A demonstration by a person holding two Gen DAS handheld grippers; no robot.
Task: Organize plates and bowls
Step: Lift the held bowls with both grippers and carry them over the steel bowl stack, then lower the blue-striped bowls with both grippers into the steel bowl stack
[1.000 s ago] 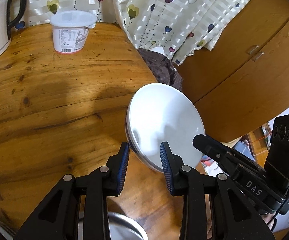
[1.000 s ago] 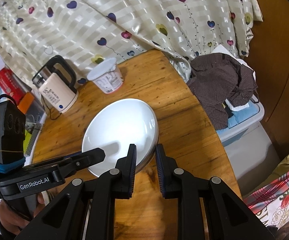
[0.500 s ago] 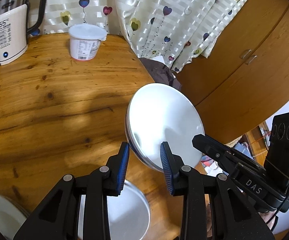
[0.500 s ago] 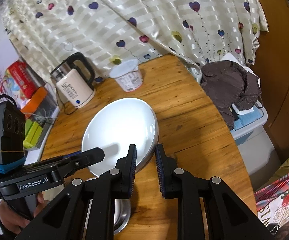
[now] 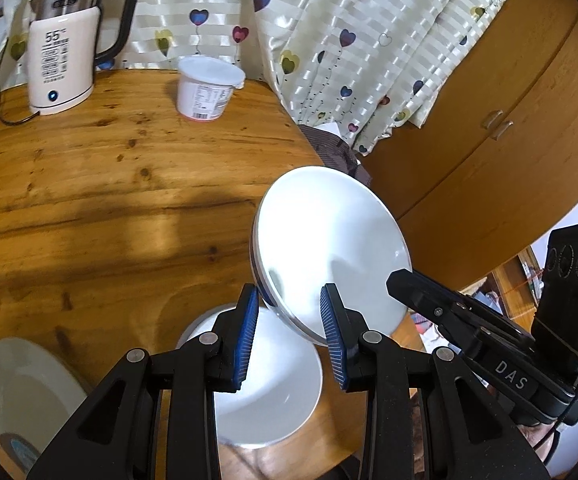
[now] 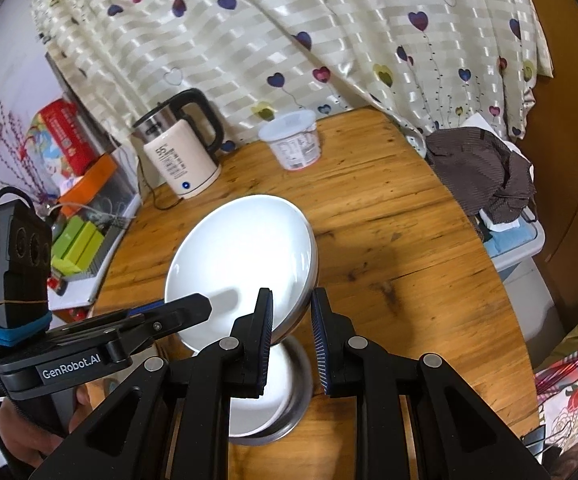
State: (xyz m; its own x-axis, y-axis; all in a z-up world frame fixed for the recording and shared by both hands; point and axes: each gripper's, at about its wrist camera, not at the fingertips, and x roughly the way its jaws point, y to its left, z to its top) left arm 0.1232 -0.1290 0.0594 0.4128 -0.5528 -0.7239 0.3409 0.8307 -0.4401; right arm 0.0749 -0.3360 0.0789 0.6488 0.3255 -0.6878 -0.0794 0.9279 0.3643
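Note:
Both grippers hold one white bowl (image 5: 329, 248) by opposite rims, above the round wooden table (image 5: 89, 184). My left gripper (image 5: 289, 320) is shut on its near rim. My right gripper (image 6: 291, 320) is shut on the bowl's (image 6: 241, 264) rim from the other side. Below it a white bowl (image 5: 269, 384) rests on the table; it appears inside a metal bowl in the right wrist view (image 6: 273, 400). Another white plate (image 5: 21, 388) lies at the lower left of the left wrist view.
An electric kettle (image 5: 65, 44) and a white tub (image 5: 209, 88) stand at the table's back by the curtain. A brown cloth (image 6: 485, 172) lies on a bin to the right. A wooden cabinet (image 5: 489, 140) stands beyond the table edge.
Both grippers have risen with the bowl held between them. The bowl and plate on the table below have come into view.

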